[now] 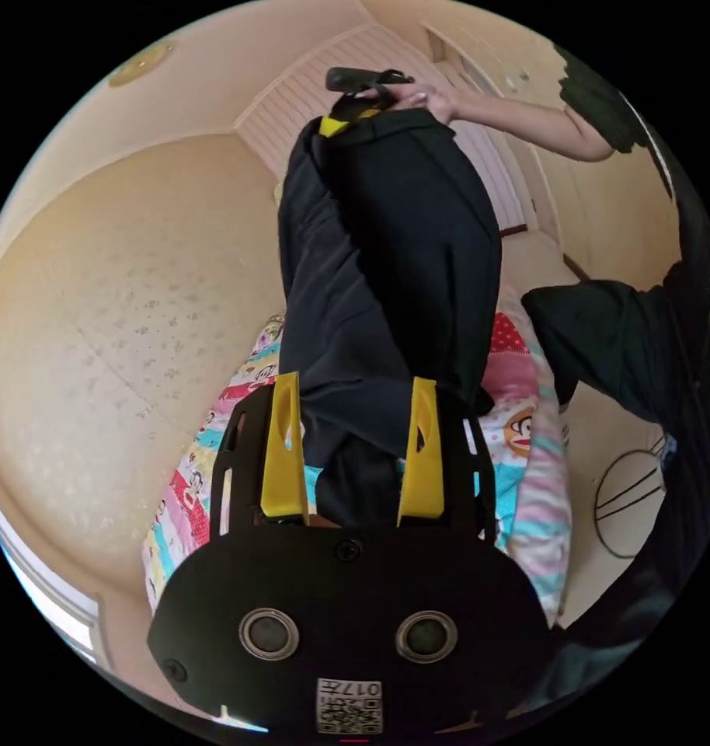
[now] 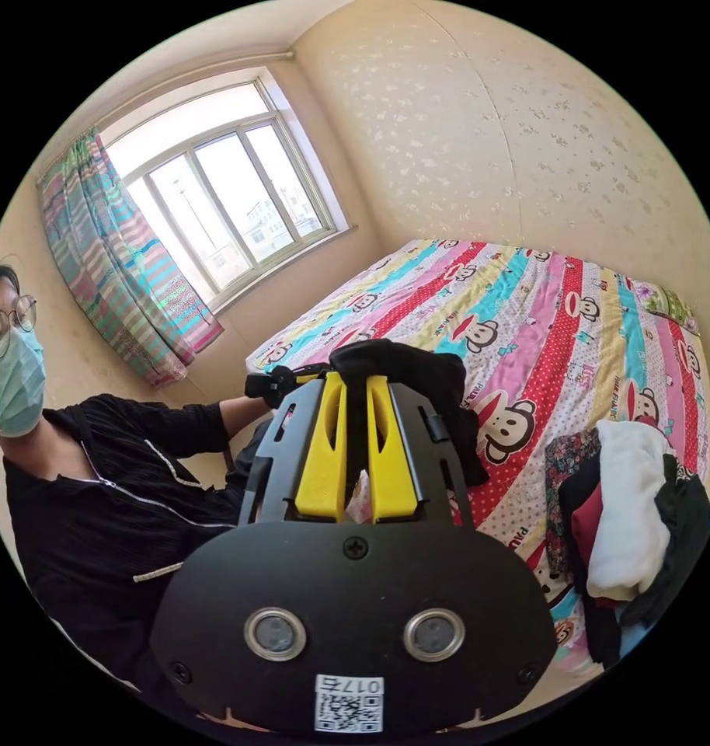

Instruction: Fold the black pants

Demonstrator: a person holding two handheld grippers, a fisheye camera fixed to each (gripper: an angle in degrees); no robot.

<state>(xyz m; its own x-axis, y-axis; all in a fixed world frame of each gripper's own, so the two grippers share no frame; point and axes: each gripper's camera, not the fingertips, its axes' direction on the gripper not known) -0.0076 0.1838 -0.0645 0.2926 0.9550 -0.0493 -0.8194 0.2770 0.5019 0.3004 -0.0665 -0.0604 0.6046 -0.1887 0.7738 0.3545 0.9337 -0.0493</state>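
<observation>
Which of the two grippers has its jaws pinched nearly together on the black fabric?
The right gripper: its yellow jaws sit almost touching, clamped on the black pants. The left gripper has jaws spread wide.

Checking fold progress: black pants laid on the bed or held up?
Held up: black pants hang stretched between both grippers, above the bed.
</observation>
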